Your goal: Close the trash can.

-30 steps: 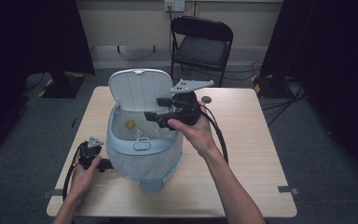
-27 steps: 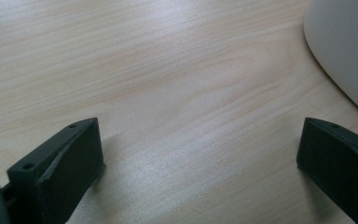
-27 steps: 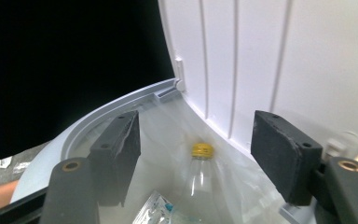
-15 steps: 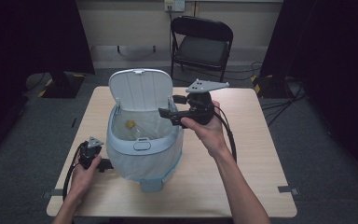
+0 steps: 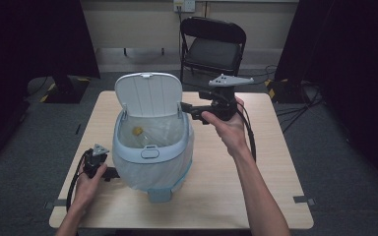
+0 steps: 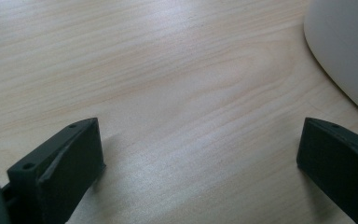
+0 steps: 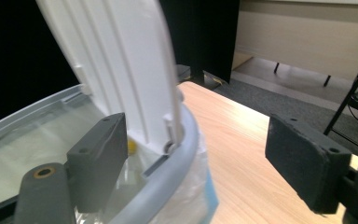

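Fingers: we find both pairs apart, gripping nothing | right gripper (image 5: 189,109) centre frame at raised lid (image 5: 148,94) edge | left gripper (image 5: 109,173) lower left beside bin (image 5: 150,152) | bin mid-table (image 5: 256,196)

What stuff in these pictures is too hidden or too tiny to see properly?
- The yellow thing in the bin: too small in the high view; in the right gripper view, a jaw of the right tool and the lid cover most of it.
- The bin's bottom: hidden by its liner bag.
- The left tool: its jaws are cut off by the left gripper view's bottom edge.
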`<state>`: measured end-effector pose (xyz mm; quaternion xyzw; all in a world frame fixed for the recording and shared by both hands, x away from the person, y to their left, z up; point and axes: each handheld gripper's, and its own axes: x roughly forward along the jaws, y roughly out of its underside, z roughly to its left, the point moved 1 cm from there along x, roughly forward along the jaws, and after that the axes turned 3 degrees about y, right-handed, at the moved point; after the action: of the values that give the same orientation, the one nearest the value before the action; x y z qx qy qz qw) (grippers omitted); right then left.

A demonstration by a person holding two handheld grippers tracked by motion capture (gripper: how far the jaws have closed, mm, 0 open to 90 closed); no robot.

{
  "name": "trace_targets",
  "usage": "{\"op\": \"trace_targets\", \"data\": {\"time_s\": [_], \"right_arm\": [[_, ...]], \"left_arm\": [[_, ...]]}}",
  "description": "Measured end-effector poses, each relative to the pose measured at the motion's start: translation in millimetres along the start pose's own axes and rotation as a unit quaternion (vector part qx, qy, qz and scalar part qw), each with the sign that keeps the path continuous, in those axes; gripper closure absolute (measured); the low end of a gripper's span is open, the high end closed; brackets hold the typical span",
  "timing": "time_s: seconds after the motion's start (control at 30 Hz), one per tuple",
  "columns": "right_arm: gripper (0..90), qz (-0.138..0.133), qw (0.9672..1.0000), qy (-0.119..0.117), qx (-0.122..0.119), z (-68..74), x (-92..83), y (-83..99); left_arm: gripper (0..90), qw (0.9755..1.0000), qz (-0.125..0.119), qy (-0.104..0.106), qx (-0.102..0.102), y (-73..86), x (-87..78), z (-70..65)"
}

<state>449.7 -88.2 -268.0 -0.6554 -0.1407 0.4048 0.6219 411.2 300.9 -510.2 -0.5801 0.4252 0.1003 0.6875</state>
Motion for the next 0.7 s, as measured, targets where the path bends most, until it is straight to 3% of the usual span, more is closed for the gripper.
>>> {"op": "trace_targets", "data": {"time_s": [0.43, 0.57, 0.7], "right_arm": [[17.0, 0.018, 0.9998, 0.010, 0.001, -17.5, 15.6, -8.5], [17.7, 0.008, 0.9999, -0.001, 0.006, -18.7, 12.7, -9.3], [18.6, 0.013, 0.9999, 0.004, 0.006, -21.9, 8.9, -6.3]], "left_arm": [[0.0, 1.0000, 0.000, 0.000, 0.000, 0.0, 0.0, 0.0], [0.0, 1.0000, -0.001, 0.001, -0.002, 0.1, 0.2, -0.4], [0.0, 1.0000, -0.001, 0.000, -0.001, 0.0, 0.2, -0.2]]}}
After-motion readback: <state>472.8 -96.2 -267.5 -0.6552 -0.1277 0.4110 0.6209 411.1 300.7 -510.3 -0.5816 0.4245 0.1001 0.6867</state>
